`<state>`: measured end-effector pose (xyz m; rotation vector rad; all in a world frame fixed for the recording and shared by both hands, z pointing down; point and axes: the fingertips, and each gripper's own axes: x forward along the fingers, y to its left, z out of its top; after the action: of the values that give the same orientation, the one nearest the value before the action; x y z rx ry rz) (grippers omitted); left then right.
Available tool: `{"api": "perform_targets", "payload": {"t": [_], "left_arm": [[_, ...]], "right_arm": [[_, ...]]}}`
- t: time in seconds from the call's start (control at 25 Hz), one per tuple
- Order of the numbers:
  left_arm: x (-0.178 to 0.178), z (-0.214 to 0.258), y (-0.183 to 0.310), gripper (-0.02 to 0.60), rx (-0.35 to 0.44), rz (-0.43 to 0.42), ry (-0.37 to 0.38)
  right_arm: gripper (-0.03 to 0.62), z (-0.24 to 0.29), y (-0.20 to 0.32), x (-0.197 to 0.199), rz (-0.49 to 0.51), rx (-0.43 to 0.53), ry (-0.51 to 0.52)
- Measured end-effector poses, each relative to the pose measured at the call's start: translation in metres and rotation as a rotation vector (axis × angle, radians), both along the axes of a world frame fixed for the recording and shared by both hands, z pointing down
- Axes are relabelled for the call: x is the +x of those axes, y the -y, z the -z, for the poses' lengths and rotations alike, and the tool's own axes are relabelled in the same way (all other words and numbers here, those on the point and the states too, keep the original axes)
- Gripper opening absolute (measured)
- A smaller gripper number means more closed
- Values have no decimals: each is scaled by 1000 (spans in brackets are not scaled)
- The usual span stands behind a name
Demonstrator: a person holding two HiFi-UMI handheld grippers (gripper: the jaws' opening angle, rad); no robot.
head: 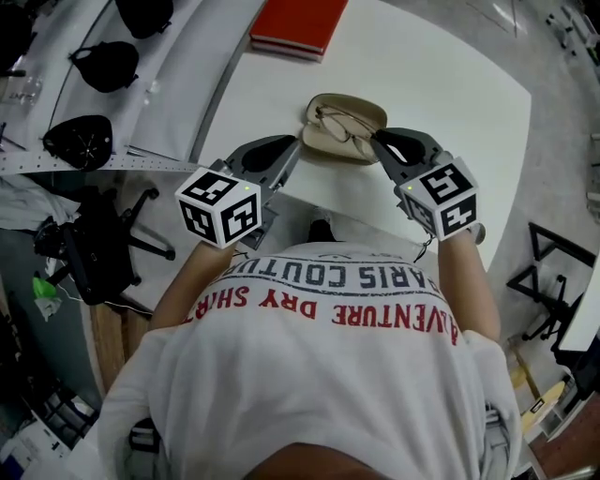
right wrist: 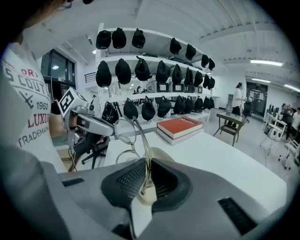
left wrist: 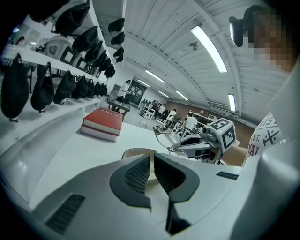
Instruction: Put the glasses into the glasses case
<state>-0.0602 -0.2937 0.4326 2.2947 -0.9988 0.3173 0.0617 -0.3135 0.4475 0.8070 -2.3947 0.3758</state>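
The glasses (head: 345, 127) hang folded just over the open beige glasses case (head: 319, 142), lenses toward the case's middle. The right gripper (head: 375, 141) has them by the temple arms, its jaws nearly closed with the thin arms pinched between the pads (right wrist: 123, 180). The case sits at the tabletop's (head: 450, 103) near edge, about midway along it. The left gripper (head: 298, 145) meets the case's left rim, jaws drawn to a narrow slit on that rim. Both grippers slope downward and angle inward toward each other, forearms reaching out from the person's chest. A red book (head: 298, 23) lies at the far edge.
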Motion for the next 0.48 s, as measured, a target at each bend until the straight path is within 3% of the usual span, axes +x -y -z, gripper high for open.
{"api": "perform_targets", "payload": {"t": [0.48], "left_arm": [[-16, -24, 23, 48, -32, 46, 16]], "right_arm": [[46, -50, 23, -16, 116, -3, -157]]}}
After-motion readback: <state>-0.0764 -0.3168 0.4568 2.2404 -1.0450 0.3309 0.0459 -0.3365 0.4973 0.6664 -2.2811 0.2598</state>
